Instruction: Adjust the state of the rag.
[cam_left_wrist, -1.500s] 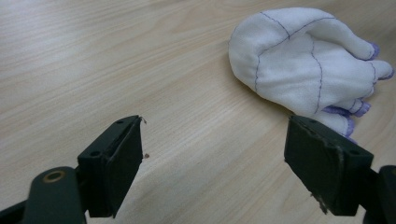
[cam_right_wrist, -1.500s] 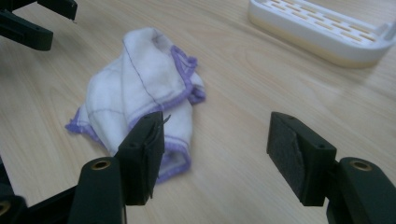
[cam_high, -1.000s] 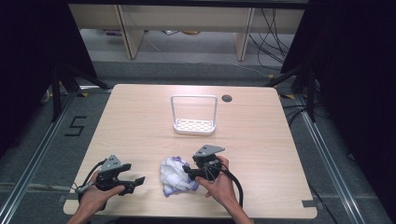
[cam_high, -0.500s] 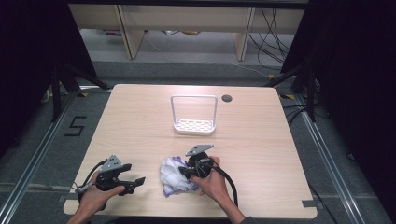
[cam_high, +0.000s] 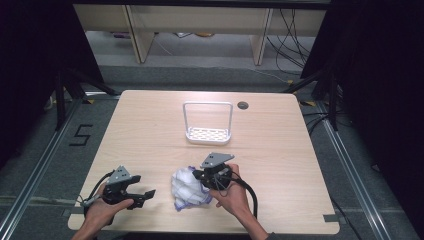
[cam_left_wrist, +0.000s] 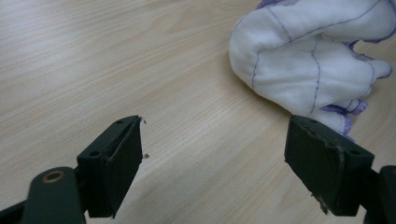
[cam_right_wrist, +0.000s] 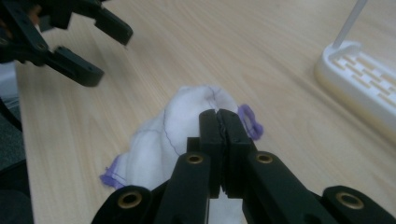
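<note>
- The white cloth (cam_high: 189, 187) with purple stitching lies crumpled near the table's (cam_high: 150, 135) near edge, between the two grippers.
- The right gripper (cam_right_wrist: 219, 122) has its jaws pressed together at the cloth's right side; whether any fabric is pinched cannot be told, since the jaws hide the contact.
- The left gripper (cam_left_wrist: 233, 158) rests to the left, jaws wide apart around nothing; the cloth is cut off at that view's edge.
- The white rack (cam_high: 208, 125) stands farther off, mid-table.
</note>
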